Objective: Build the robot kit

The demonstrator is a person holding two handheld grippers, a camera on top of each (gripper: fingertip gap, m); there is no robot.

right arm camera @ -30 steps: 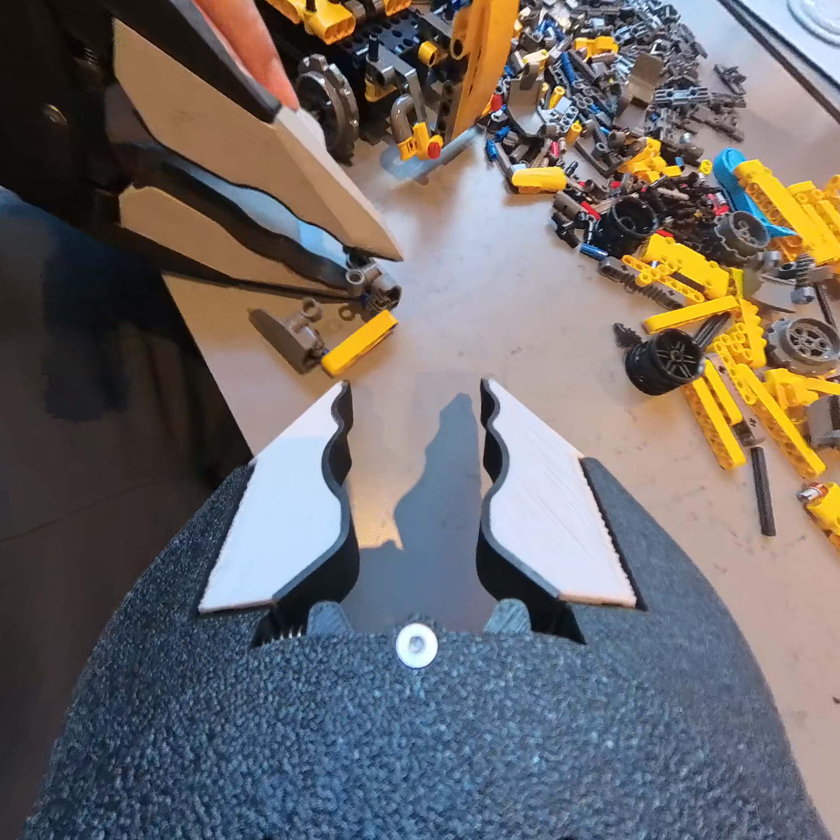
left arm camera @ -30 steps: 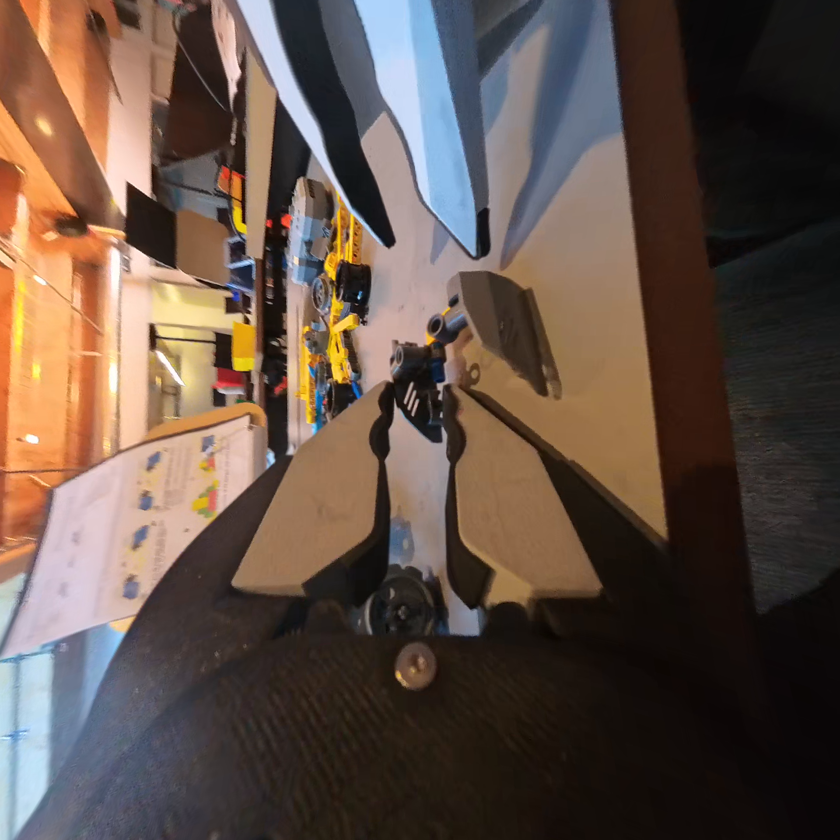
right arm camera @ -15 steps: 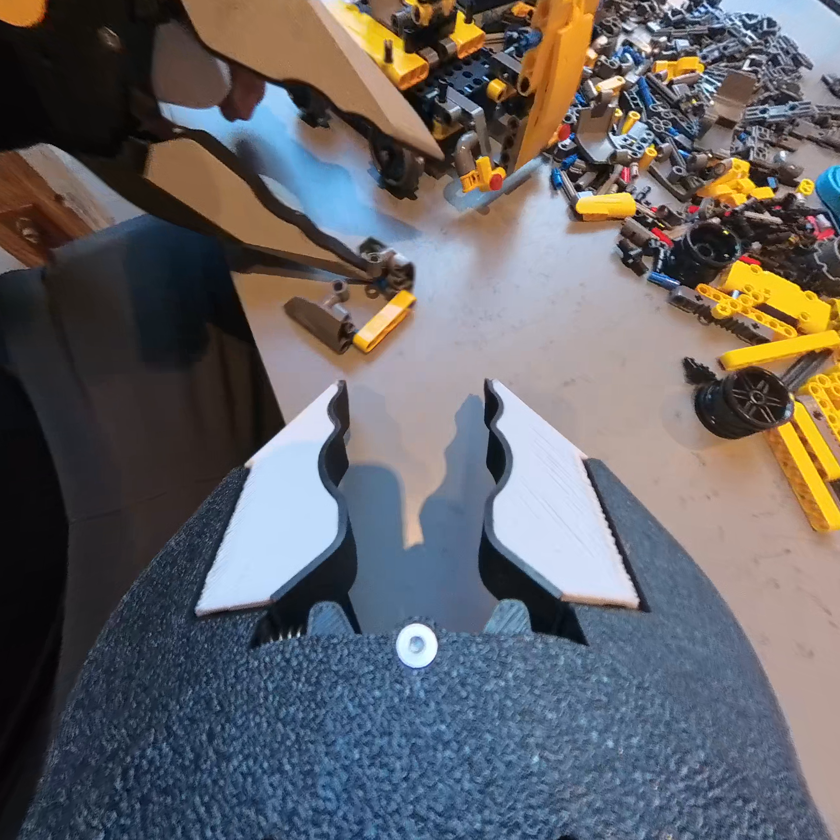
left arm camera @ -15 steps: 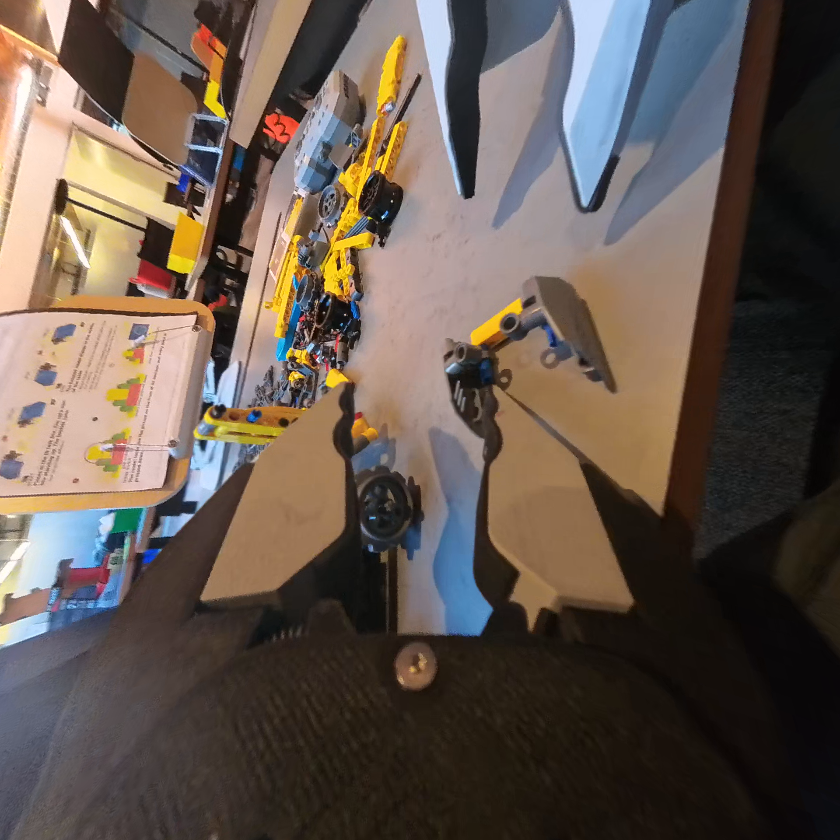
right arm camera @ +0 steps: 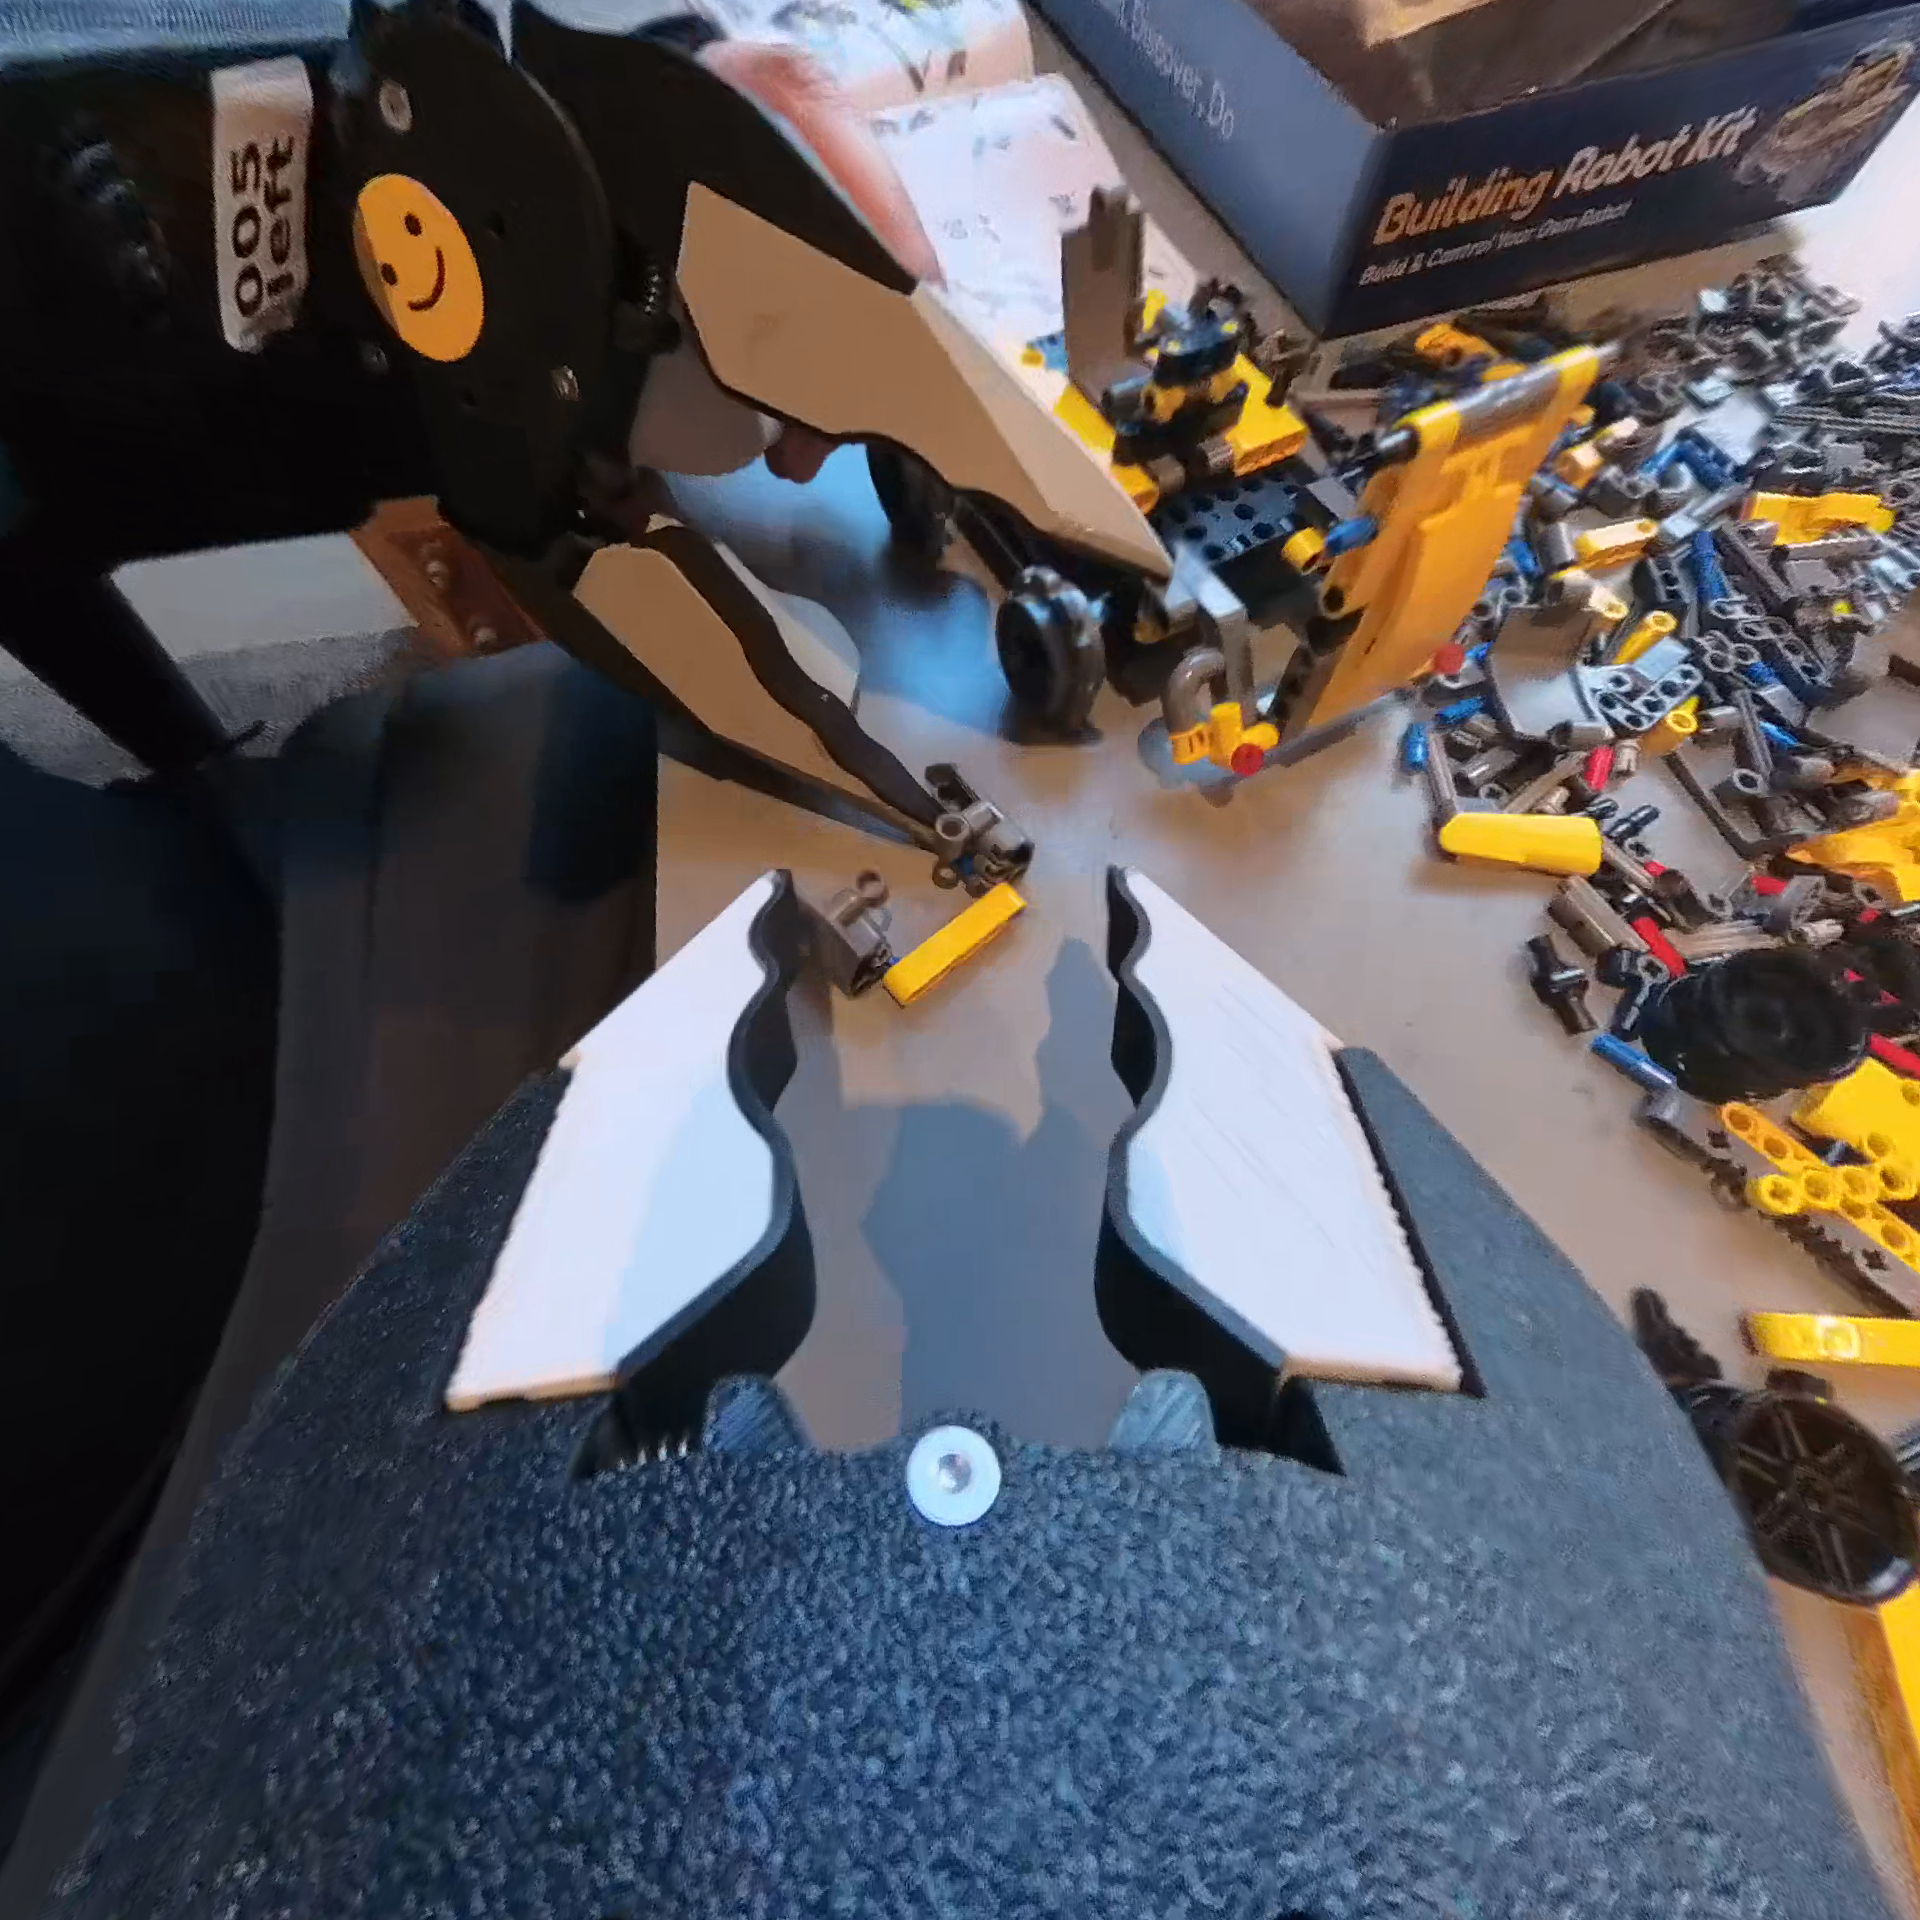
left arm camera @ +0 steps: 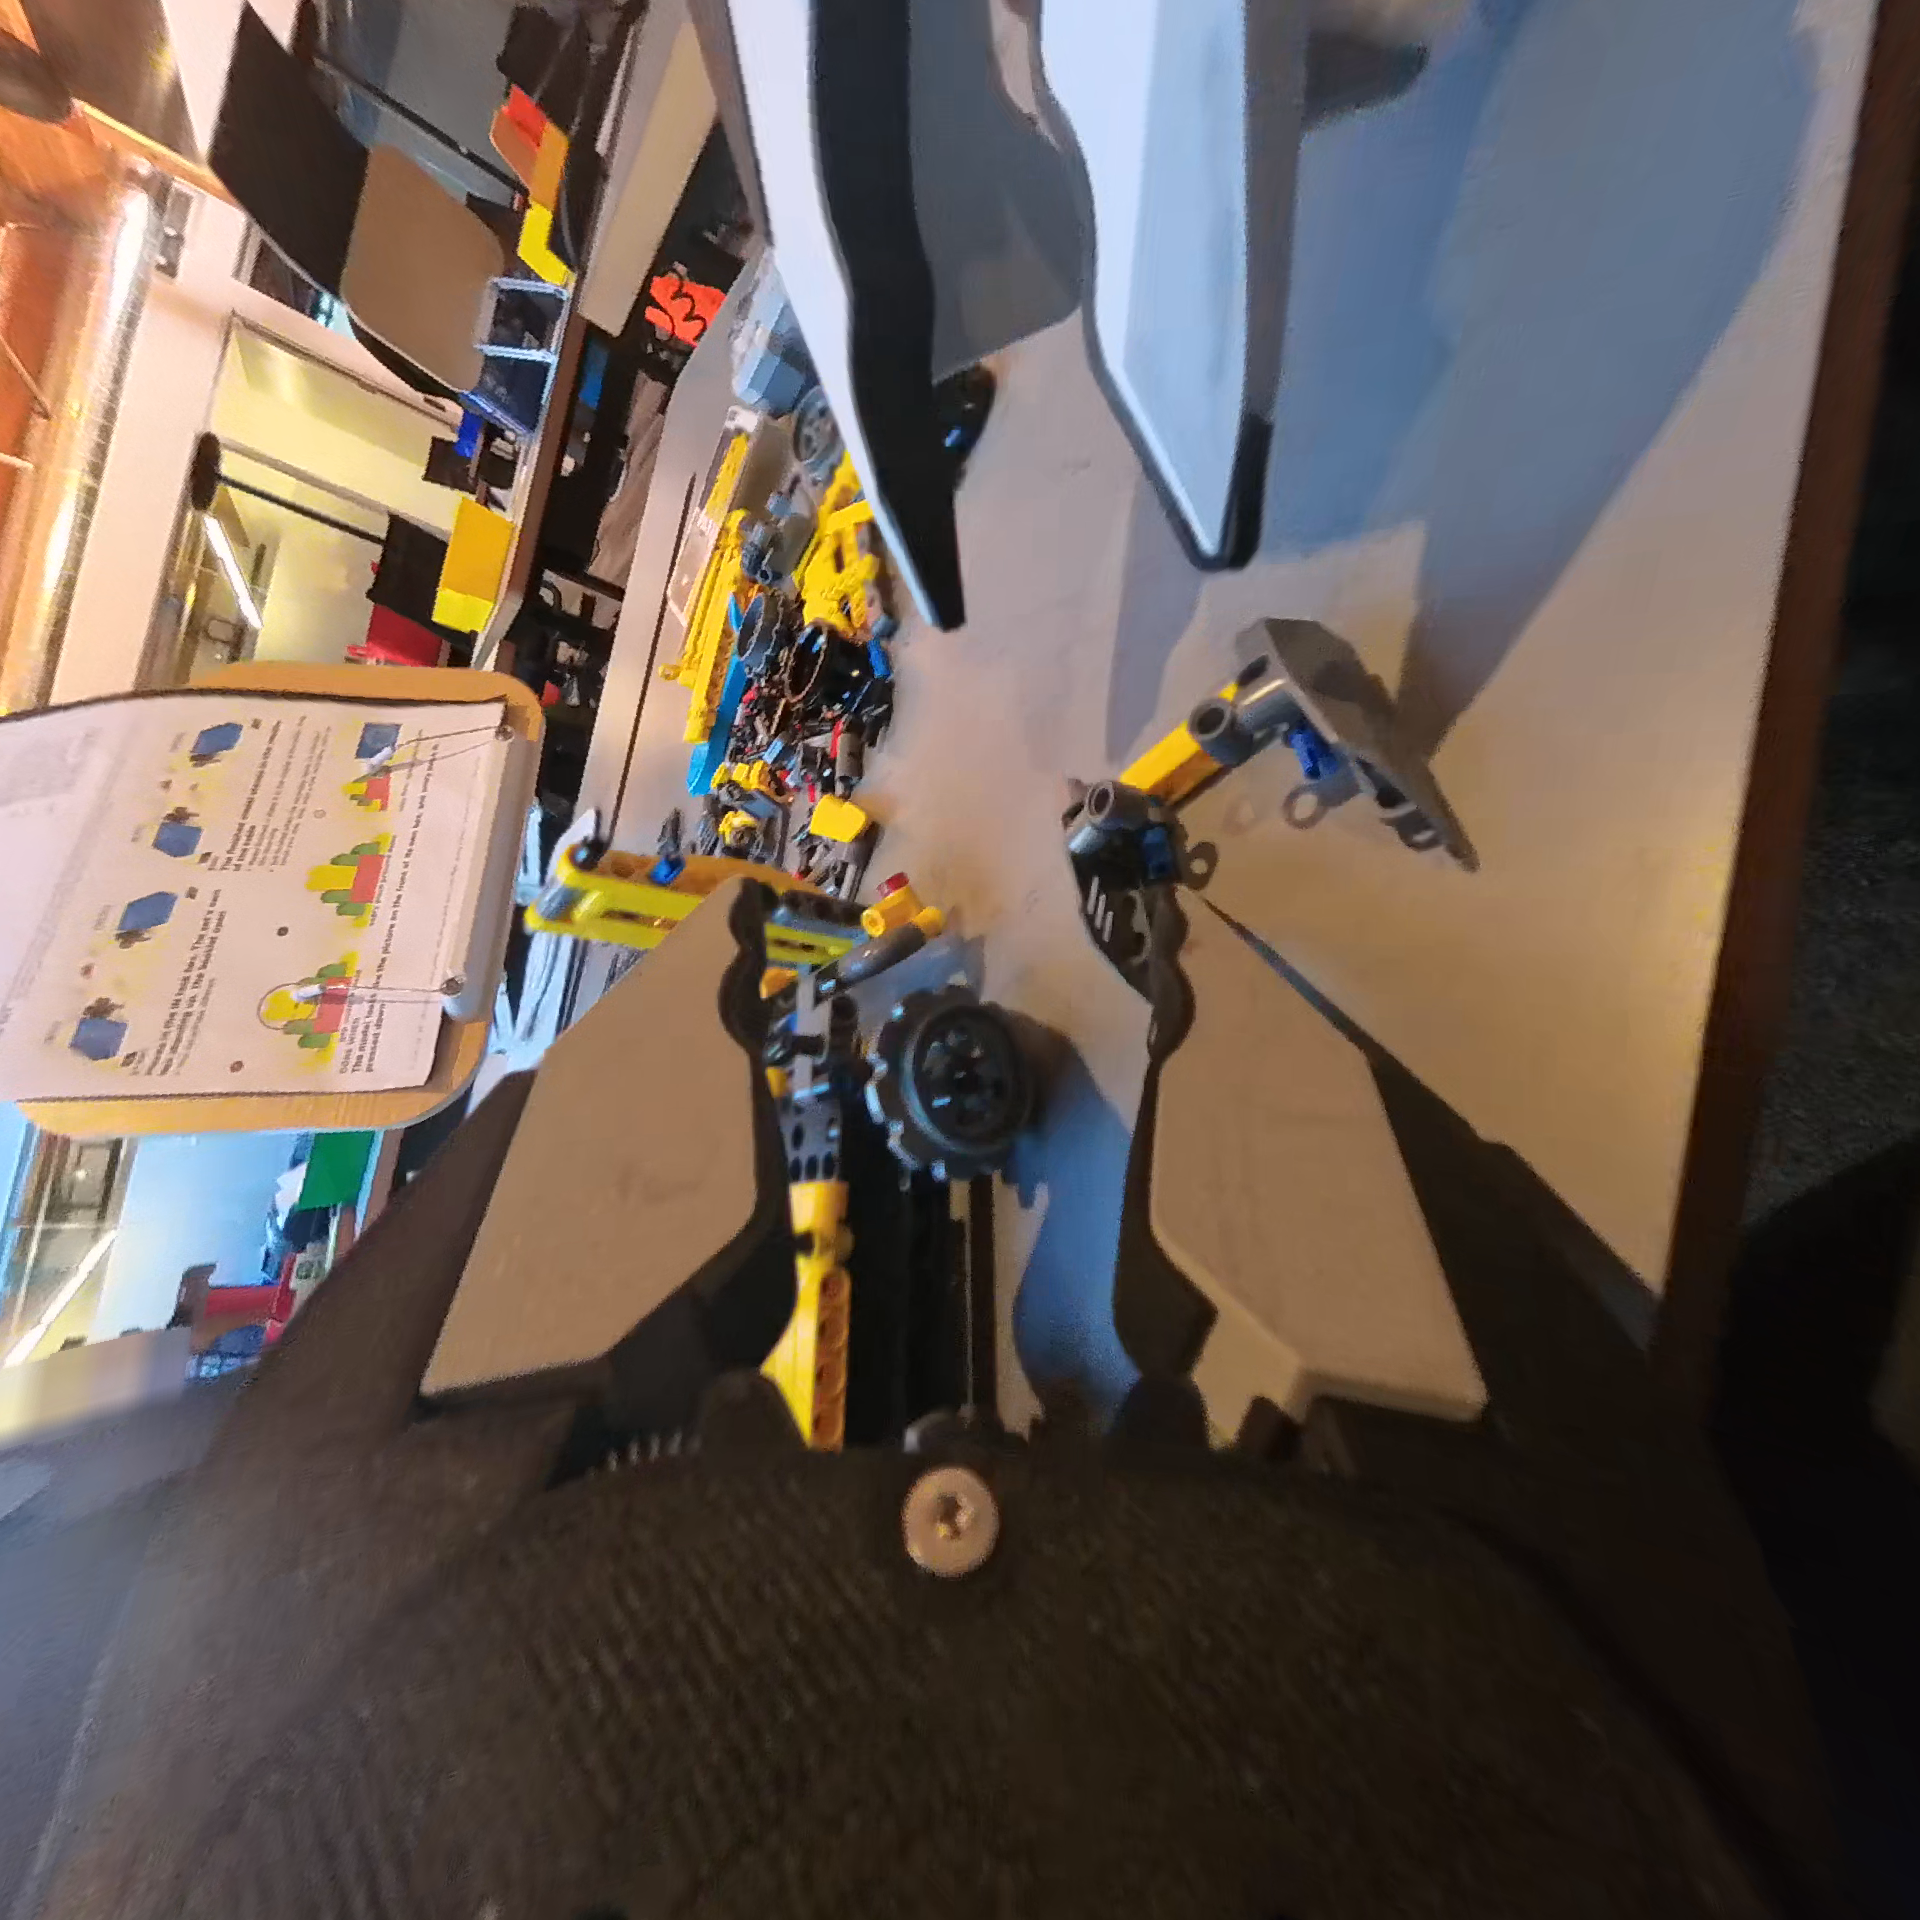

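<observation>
Fingers of the left gripper point(left arm camera: 951, 914) spread wide, one tip touching a small dark connector piece point(right arm camera: 977, 831). Right gripper point(right arm camera: 945, 894) gapes empty, near a yellow beam point(right arm camera: 951, 945).

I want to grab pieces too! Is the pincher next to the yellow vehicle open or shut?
Open. The left gripper has its fingers spread wide apart, nothing clamped between them.

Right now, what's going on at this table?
A person works two handheld tools over a table strewn with building-kit parts. The left tool is open, one fingertip against a small dark connector piece. The right tool hovers open and empty beside a yellow beam.
</observation>
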